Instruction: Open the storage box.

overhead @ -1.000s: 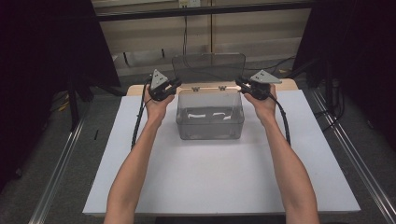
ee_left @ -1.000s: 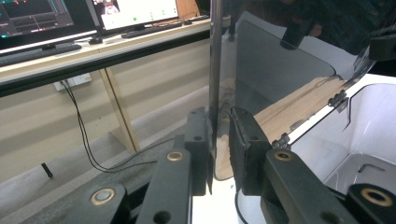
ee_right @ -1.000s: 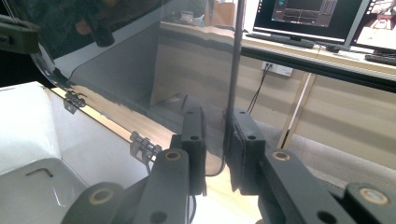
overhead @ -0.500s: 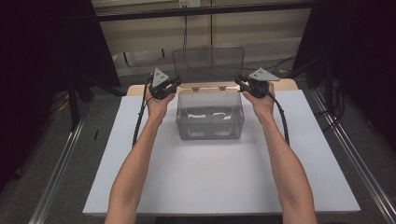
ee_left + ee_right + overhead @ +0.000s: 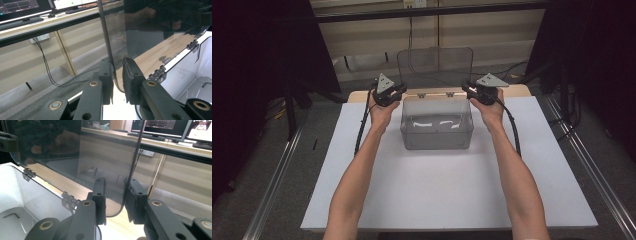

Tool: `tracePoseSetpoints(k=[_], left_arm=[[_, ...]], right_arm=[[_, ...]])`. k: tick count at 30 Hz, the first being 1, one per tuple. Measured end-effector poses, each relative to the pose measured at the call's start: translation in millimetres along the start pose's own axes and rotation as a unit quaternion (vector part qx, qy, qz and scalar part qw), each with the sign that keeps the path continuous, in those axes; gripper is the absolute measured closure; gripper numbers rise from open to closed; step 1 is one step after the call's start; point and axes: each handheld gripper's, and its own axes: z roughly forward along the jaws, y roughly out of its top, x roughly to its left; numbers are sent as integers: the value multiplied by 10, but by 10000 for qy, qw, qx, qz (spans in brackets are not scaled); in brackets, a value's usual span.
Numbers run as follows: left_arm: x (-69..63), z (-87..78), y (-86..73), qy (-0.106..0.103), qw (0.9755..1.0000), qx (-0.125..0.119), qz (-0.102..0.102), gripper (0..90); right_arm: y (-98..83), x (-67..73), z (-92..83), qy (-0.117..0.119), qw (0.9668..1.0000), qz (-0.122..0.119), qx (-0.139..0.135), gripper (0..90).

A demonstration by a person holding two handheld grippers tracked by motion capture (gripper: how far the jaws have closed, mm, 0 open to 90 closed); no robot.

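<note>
White sheeting covers the worktop [image 5: 447, 195], and a clear plastic box [image 5: 437, 130] stands on it toward twelve o'clock of its middle, its smoky see-through lid [image 5: 435, 67] raised upright on the hinges [image 5: 434, 94] along the far rim. At nine o'clock of the box the left hand-held gripper [image 5: 398, 93] has its jaws closed tight on the lid's left edge, the thin pane pinched between the pads [image 5: 130, 75]. At three o'clock the right hand-held gripper [image 5: 468, 91] straddles the lid's right edge with jaws that have just been opening, a clear gap showing beside the pane.
</note>
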Motion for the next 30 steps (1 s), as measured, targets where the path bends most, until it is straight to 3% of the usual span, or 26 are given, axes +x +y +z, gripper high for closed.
tracePoseSetpoints(k=[4, 16, 30], left_arm=[[11, 6, -8, -31, 10000, 43, 22, 774], [12, 56, -54, -21, 9998, 27, -184, 736], [20, 96, -73, -73, 9997, 163, -189, 676]], right_arm=[[-38, -6, 21, 14, 10000, 45, 38, 691], [-63, -16, 51, 46, 9997, 237, 55, 656], [-89, -17, 88, 57, 9993, 375, 39, 613]])
